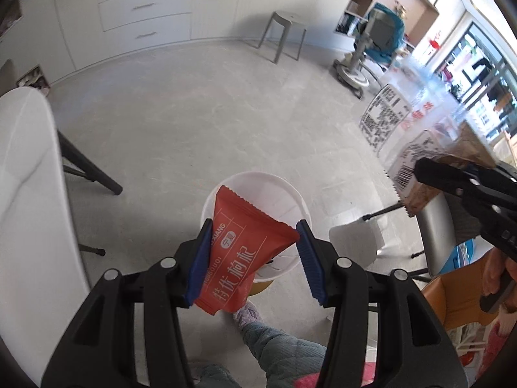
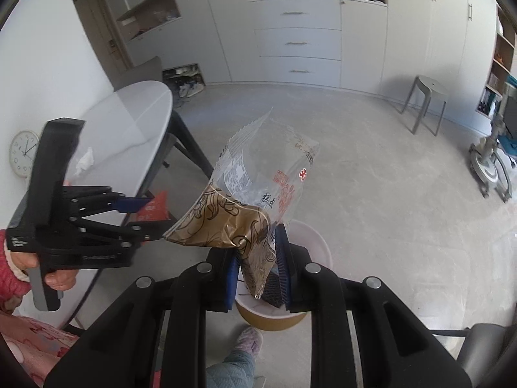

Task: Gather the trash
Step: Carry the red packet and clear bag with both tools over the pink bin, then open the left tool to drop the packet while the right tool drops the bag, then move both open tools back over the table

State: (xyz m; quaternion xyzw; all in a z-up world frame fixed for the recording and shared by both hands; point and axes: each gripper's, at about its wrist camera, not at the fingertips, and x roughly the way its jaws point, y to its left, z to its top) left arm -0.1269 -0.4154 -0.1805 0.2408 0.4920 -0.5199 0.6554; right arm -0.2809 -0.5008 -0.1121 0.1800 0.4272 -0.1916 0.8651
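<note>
My left gripper (image 1: 253, 226) stands open above a white trash bin (image 1: 284, 194) on the floor. A red snack wrapper (image 1: 240, 252) lies against its left pad, away from the right pad, over the bin's mouth. My right gripper (image 2: 258, 245) is shut on a clear and brown plastic food bag (image 2: 258, 190), held above the same bin (image 2: 318, 245). The right gripper and its bag show at the right of the left wrist view (image 1: 429, 168). The left gripper with the red wrapper shows at the left of the right wrist view (image 2: 142, 213).
A white oval table (image 2: 135, 123) on dark legs stands to the left. A grey stool (image 1: 286, 30) stands near the white drawer cabinets (image 2: 297, 45). A wheeled chair base (image 1: 352, 71) is at the far right. A grey chair (image 1: 433, 232) is close by the bin. My slippered foot (image 2: 248, 339) is below.
</note>
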